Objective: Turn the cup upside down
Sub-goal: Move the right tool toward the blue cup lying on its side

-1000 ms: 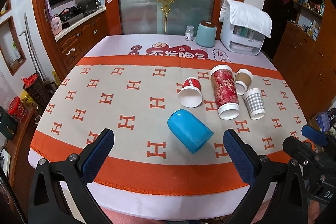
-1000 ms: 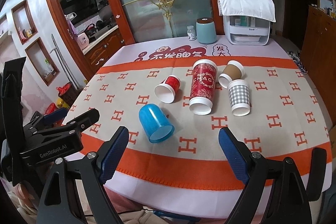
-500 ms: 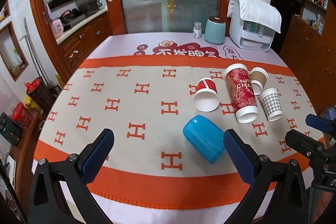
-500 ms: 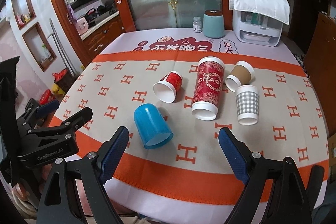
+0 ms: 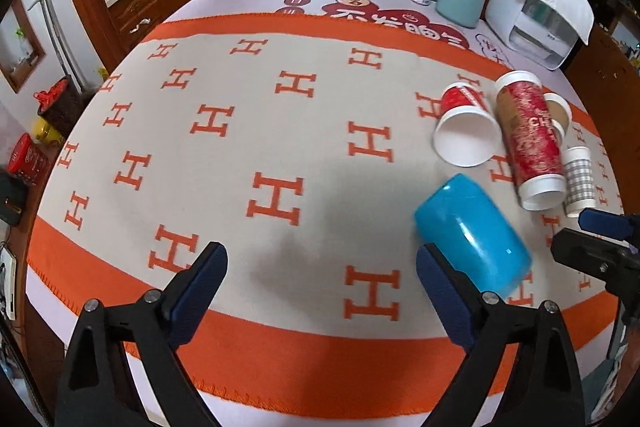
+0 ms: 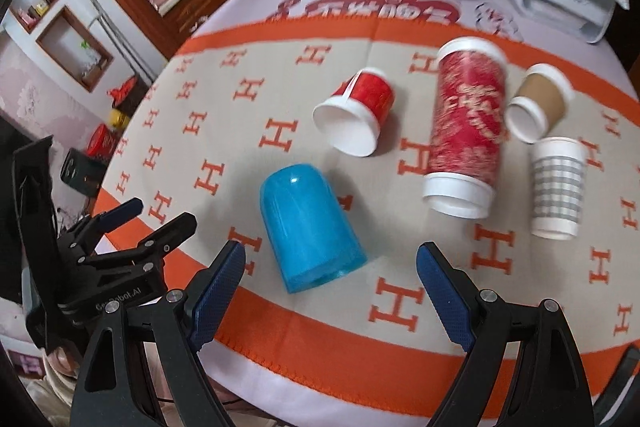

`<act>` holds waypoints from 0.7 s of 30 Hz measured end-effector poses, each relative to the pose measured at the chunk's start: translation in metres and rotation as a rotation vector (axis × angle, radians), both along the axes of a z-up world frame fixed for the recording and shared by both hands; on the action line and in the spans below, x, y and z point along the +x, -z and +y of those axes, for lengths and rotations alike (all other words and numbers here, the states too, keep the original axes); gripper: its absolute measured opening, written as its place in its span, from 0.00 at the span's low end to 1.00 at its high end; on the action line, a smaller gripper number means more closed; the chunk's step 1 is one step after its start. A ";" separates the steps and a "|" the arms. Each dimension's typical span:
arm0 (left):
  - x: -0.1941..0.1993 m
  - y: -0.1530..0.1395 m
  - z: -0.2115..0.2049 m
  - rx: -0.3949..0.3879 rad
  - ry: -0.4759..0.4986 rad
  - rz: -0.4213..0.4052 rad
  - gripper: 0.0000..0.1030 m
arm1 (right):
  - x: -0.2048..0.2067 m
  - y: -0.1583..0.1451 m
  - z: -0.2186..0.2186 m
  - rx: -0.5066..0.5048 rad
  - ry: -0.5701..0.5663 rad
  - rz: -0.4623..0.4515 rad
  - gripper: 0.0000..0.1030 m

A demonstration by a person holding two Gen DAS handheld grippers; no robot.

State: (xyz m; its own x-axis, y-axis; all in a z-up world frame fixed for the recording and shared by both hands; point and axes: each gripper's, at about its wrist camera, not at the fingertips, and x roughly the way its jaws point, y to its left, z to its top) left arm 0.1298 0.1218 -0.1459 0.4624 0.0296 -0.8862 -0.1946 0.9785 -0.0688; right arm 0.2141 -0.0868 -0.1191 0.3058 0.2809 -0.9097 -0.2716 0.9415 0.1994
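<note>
We've closed in on the worktop (image 5: 280,35) vs 1 s ago: both grippers sit lower and nearer, and the blue cup (image 6: 310,227) now fills much more of the right wrist view. It lies on its side on the orange-H cloth (image 5: 240,147), open rim toward us, closed base pointing away. Nothing on the cloth has shifted; only we moved.

Right gripper (image 6: 331,265): fingers spread wide, nothing held. The blue cup lies just ahead of the fingers and between their lines, closer to the left finger (image 6: 218,281) than the right one. Not touching yet, as far as we can tell.

Left gripper (image 5: 322,281): fingers also spread wide, empty. In its view the blue cup (image 5: 472,233) is off to the right, just beyond the right finger (image 5: 446,295) tip; contact unclear.

Further ahead of the right fingers, all on their sides: small red cup (image 6: 356,119), tall red cup (image 6: 466,131), brown cup (image 6: 538,101), grey check cup (image 6: 558,187). Well apart from the blue one.

Meaning for the task: approach phase is nearly done, the flip not begun. We judge the right gripper is the one lined up for the grab; it needs to go fwd a bit more, close across the cup wall, then rotate so the rim ends face down. Risk: smooth round wall may roll away on first touch.
</note>
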 end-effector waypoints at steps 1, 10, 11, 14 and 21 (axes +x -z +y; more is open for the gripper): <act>0.001 0.004 0.002 -0.017 0.002 0.008 0.92 | 0.008 0.009 0.007 -0.011 -0.004 0.020 0.86; 0.006 0.047 0.016 -0.104 -0.007 0.103 0.92 | 0.042 0.059 0.048 -0.056 -0.072 0.146 0.86; 0.005 0.049 0.017 -0.103 -0.009 0.110 0.92 | 0.045 0.063 0.052 -0.059 -0.080 0.161 0.86; 0.006 0.054 0.020 -0.093 -0.015 0.116 0.92 | 0.052 0.076 0.065 -0.074 -0.112 0.194 0.86; 0.006 0.057 0.023 -0.083 -0.025 0.114 0.92 | 0.062 0.105 0.085 -0.110 -0.149 0.261 0.86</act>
State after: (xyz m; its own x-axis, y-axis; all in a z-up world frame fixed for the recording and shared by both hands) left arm 0.1356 0.1450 -0.2025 0.3589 -0.0362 -0.9327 -0.2296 0.9651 -0.1259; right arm 0.2762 -0.0020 -0.2241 0.0211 0.2005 -0.9795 -0.3613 0.9150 0.1796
